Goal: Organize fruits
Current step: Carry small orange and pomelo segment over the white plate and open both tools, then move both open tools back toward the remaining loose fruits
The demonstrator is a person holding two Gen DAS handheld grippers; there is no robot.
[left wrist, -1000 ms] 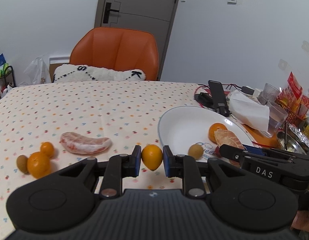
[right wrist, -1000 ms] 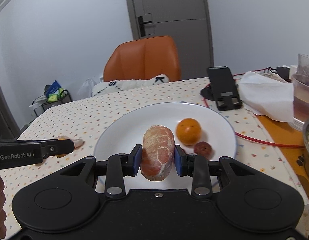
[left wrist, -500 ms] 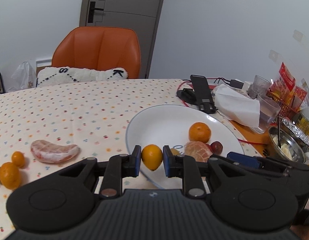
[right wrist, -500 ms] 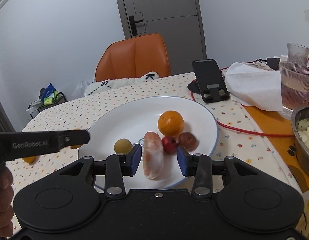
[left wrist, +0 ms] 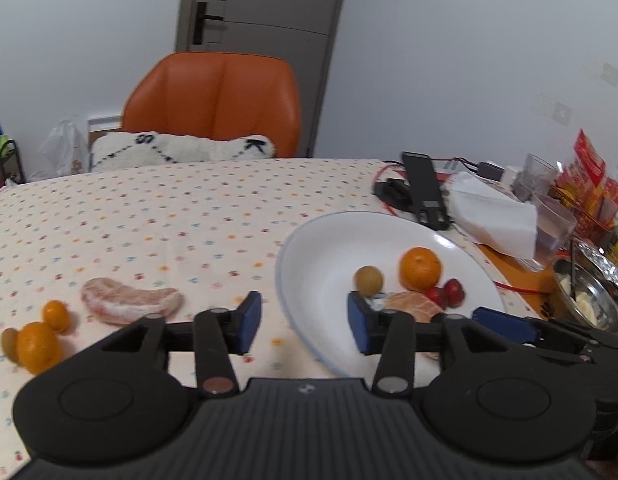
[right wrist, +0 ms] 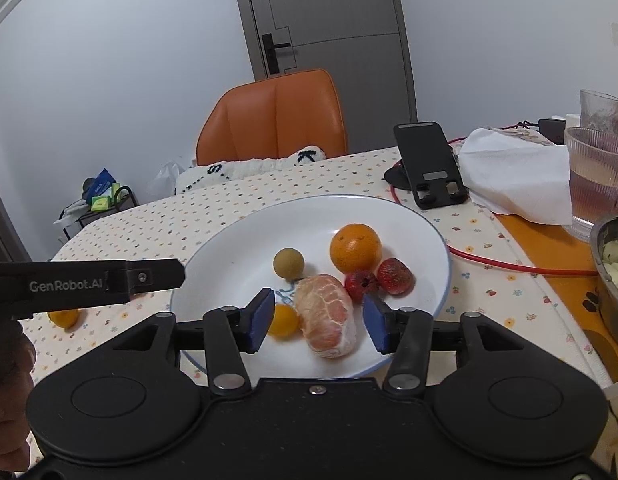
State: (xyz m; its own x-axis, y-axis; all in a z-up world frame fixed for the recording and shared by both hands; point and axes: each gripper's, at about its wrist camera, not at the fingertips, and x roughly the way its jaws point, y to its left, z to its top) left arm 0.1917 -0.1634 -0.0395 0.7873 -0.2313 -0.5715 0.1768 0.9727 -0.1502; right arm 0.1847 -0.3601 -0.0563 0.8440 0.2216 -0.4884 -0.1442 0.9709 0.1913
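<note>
1. My left tool [left wrist: 305,322] stands wide apart and grips nothing; its blue pads straddle the near left rim of the white plate [left wrist: 293,240].
2. My right tool [right wrist: 319,322] is also spread wide with nothing between its pads pressed. The peeled pomelo segment [right wrist: 329,326] lies on the plate [right wrist: 229,248] in the gap, touching neither pad as far as I can see.
3. A small yellow fruit [right wrist: 284,320] sits on the plate just beside that segment, close to the right tool's left pad.
4. Farther back on the plate I see a round brownish fruit [right wrist: 289,263], an orange [right wrist: 355,248] and two red fruits [right wrist: 379,278] touching each other, just beside the orange.
5. Off the plate, on the dotted tabletop [left wrist: 149,216], a second peeled pomelo piece [left wrist: 131,305] lies to the left.
6. Near the left edge of the left wrist view sits a cluster: a small orange fruit [left wrist: 55,315], a larger orange one [left wrist: 37,347] and a brownish one [left wrist: 8,345], pressed close together.
7. From the right wrist view, the left tool's arm reaches in from the left, over the plate's left rim, with a hand [right wrist: 7,400] at the frame edge.
8. Behind the plate stand a black phone stand [right wrist: 431,164], a crumpled tissue [right wrist: 517,178] and a ribbed glass [right wrist: 597,180].
</note>
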